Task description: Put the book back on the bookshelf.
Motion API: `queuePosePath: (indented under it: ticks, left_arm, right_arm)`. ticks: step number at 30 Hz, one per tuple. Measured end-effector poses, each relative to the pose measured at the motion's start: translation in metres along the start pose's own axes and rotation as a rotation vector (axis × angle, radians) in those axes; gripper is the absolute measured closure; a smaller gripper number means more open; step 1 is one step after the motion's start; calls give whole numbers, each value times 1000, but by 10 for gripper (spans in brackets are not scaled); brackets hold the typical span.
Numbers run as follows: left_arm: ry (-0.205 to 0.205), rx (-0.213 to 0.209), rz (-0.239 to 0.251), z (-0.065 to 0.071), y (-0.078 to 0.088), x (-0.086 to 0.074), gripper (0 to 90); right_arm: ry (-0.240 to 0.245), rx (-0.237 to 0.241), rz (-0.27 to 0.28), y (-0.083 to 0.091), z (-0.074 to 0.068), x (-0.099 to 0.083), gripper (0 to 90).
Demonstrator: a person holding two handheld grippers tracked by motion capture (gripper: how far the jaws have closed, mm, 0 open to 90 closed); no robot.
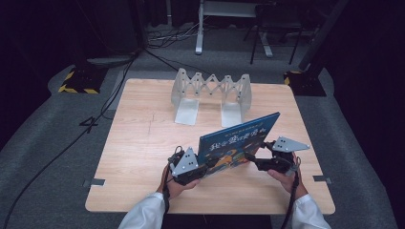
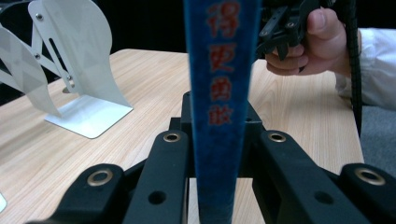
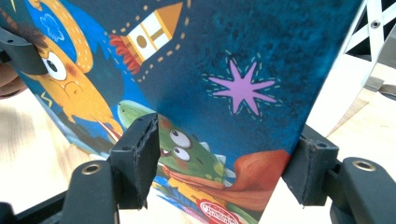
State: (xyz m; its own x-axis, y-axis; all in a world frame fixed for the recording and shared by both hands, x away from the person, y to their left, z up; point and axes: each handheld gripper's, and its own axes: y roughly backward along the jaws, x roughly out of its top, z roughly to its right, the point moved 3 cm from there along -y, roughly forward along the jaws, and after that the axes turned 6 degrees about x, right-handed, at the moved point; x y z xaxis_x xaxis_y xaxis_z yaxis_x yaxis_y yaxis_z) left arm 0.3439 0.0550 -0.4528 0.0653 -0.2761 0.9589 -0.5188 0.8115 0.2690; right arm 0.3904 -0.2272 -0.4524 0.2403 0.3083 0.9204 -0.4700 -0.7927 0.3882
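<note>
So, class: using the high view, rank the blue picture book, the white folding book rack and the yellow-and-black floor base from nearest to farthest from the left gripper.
1. Blue picture book, clamped in the left gripper.
2. White folding book rack, at the table's far edge.
3. Yellow-and-black floor base, off the table, far left.

Place: recording studio or lab.
Surround: black drapes on every side; grey carpet floor (image 1: 57,138).
Furniture: lone wooden table (image 1: 143,143), taped corner marks beside it.
Rigging: stand bases with yellow-black hazard tape (image 1: 76,82); cables (image 1: 100,114) trailing across the floor.
Background: metal frame legs (image 1: 200,28) behind.
</note>
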Motion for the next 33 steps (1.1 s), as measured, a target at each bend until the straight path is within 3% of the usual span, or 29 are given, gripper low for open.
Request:
queuePosePath:
  ticks: [4, 20, 25, 29, 33]
  left_arm:
    - [0, -8, 1, 0, -3, 1, 817]
    - [-61, 51, -22, -3, -11, 7, 813]
    - [-33, 58, 10, -3, -14, 7, 799]
    - [-43, 57, 11, -2, -15, 8, 813]
    - [-35, 92, 6, 0, -18, 10, 827]
  right_arm:
    - [-15, -5, 12, -2, 1, 0, 320]
    - [-39, -72, 3, -8, 8, 4, 297]
    - [-31, -79, -6, -9, 6, 5, 297]
    - [-53, -90, 7, -7, 8, 2, 320]
    - [-74, -121, -64, -1, 14, -17, 298]
